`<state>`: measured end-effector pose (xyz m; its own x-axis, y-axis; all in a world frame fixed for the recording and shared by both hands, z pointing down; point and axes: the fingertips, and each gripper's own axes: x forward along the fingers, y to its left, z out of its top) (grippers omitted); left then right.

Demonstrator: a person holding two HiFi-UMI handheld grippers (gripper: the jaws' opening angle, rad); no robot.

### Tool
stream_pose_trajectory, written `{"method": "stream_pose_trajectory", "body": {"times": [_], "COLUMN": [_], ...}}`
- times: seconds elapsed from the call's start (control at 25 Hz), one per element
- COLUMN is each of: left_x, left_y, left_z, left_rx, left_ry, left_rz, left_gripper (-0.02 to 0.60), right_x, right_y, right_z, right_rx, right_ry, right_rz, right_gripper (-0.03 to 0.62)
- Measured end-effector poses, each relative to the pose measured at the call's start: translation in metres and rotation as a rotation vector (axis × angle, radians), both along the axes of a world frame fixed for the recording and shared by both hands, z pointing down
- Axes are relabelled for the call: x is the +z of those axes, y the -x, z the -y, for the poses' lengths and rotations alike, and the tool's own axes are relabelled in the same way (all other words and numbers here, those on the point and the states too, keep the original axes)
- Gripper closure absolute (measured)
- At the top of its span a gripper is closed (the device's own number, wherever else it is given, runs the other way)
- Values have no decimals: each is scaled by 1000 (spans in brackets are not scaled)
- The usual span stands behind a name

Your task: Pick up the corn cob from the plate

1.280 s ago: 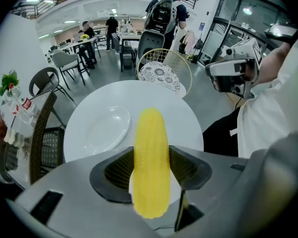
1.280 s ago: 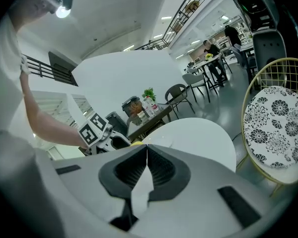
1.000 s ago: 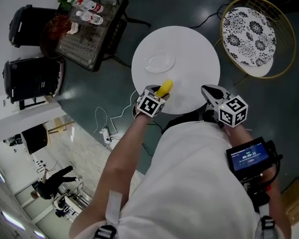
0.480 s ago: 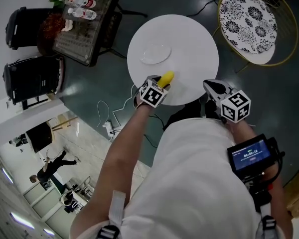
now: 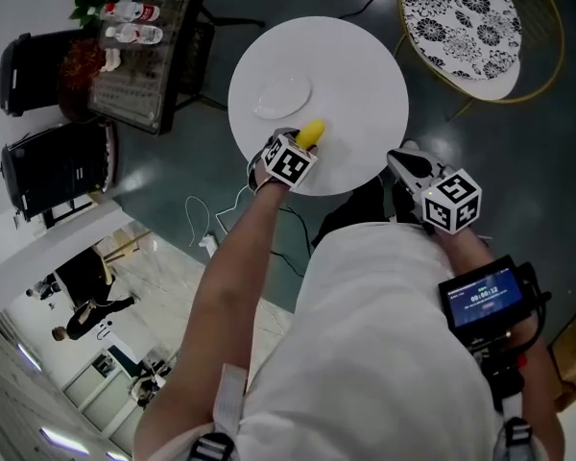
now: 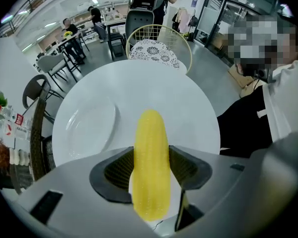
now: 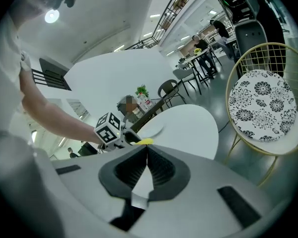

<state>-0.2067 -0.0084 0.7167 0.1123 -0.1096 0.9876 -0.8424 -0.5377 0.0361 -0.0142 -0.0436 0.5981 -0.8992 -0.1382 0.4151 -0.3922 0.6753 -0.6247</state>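
While the left hand-held gripper (image 6: 151, 166) clamps the corn cob (image 6: 151, 133) between both pads, clear of the glass plate (image 6: 89, 125) ahead-left, risk: the rounded cob pivots or slips onto the white bench (image 6: 188, 108). Right hand-held gripper (image 7: 146, 156): closed, empty.

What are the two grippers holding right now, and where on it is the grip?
The left gripper holds the yellow corn cob, its jaws pressing both sides around the cob's middle, with both ends sticking out. The right gripper is shut and empty.
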Motion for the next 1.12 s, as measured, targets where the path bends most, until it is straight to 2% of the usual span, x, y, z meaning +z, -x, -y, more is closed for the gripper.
{"method": "stream_pose_trajectory", "body": {"times": [0.24,0.56,0.68,0.92,1.12], "left_x": [7,15,17,18,21], "left_y": [-2,-15,-9,-12,-8], "left_z": [5,14,9,9,6], "left_rx": [74,95,94,157,142], "left_ry": [21,57,64,79,84], "left_rz": [40,45,48,77,85], "left_gripper": [351,351,351,350,348], "right_x": [3,3,2,3,3], "right_y": [-9,-29,-25,-30,-29], "right_z": [-10,-8,-10,-5,-6], "right_rx": [11,21,23,22,14], "right_ry": [15,28,27,25,26], "right_rz": [-4,-5,-6,-9,-9], "right_gripper": [585,585,585,585,585]}}
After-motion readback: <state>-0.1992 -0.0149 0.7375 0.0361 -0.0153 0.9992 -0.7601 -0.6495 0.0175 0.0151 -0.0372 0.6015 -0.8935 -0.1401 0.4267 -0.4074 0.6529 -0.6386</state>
